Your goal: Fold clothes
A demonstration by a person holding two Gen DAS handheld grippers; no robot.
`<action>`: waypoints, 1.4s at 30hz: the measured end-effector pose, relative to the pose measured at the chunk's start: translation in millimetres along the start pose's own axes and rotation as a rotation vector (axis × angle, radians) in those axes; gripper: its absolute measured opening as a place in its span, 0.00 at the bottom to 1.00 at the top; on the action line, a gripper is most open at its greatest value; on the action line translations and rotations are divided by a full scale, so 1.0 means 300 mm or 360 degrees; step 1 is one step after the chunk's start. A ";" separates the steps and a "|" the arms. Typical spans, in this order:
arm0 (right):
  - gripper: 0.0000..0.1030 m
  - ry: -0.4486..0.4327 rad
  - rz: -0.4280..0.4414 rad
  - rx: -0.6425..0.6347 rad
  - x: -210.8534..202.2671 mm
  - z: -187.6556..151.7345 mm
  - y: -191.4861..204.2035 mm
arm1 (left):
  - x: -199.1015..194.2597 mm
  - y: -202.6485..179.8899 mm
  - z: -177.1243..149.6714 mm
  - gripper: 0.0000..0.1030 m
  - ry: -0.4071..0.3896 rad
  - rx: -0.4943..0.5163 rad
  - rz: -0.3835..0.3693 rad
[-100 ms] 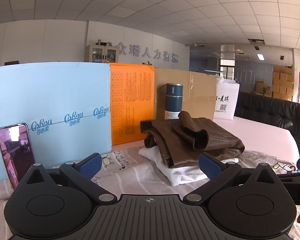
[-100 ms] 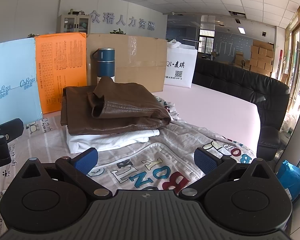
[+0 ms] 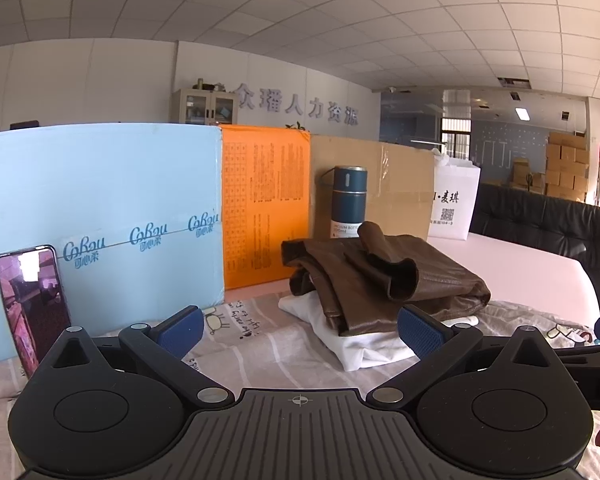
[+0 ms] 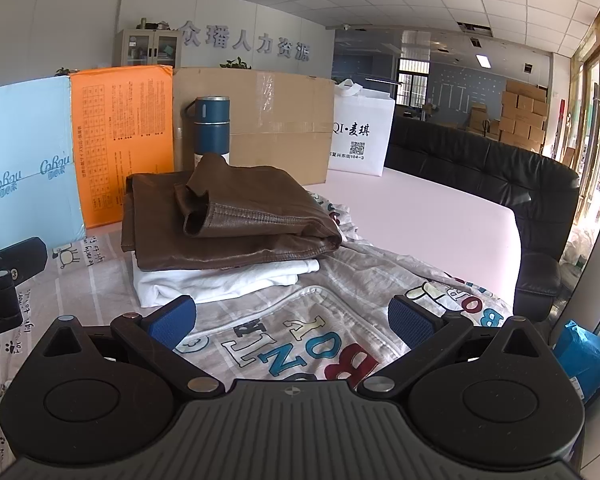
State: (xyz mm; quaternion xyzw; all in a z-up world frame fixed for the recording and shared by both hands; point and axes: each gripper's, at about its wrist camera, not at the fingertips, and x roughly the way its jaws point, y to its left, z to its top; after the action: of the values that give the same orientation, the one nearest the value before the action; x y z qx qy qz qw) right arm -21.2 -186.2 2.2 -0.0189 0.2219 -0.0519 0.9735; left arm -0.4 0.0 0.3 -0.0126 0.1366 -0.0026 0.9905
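Note:
A folded brown leather jacket [image 3: 384, 280] [image 4: 236, 220] lies on top of a folded white garment [image 3: 364, 340] [image 4: 224, 284] on the table. A light printed garment with coloured letters [image 4: 300, 340] lies spread flat in front of the stack. My left gripper [image 3: 300, 330] is open and empty, held above the cloth short of the stack. My right gripper [image 4: 292, 320] is open and empty above the printed garment. The left gripper's body [image 4: 4, 280] shows at the left edge of the right wrist view.
A blue board [image 3: 100, 216], an orange board [image 3: 264, 208] and a cardboard box [image 3: 388, 184] stand along the back. A blue flask [image 3: 348, 200], a white bag [image 3: 452, 204] and a phone [image 3: 32, 300] stand there. A black sofa [image 4: 500, 184] is at right.

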 end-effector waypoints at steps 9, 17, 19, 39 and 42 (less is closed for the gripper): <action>1.00 -0.0002 0.0009 0.0018 0.005 0.003 0.000 | 0.001 0.003 0.001 1.00 0.0013 -0.0015 -0.0006; 1.00 0.0010 0.0028 0.0051 0.007 -0.007 -0.023 | 0.015 0.000 -0.014 1.00 0.0028 -0.0066 0.0007; 1.00 0.0004 0.0062 0.0056 0.011 -0.011 -0.029 | 0.018 -0.006 -0.017 1.00 0.0034 -0.0048 0.0009; 1.00 -0.0141 0.0253 0.0230 0.011 -0.061 -0.149 | 0.005 -0.076 -0.091 1.00 -0.0058 -0.0109 -0.0072; 1.00 -0.0086 0.0360 0.0280 0.009 -0.062 -0.183 | -0.010 -0.080 -0.093 1.00 -0.0053 -0.0113 0.0021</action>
State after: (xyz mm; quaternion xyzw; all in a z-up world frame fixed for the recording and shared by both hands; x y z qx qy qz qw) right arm -32.0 -241.3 -12.5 0.0902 0.1909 0.0395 0.9767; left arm -10.8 -24.6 -25.1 -0.0470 0.1201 0.0090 0.9916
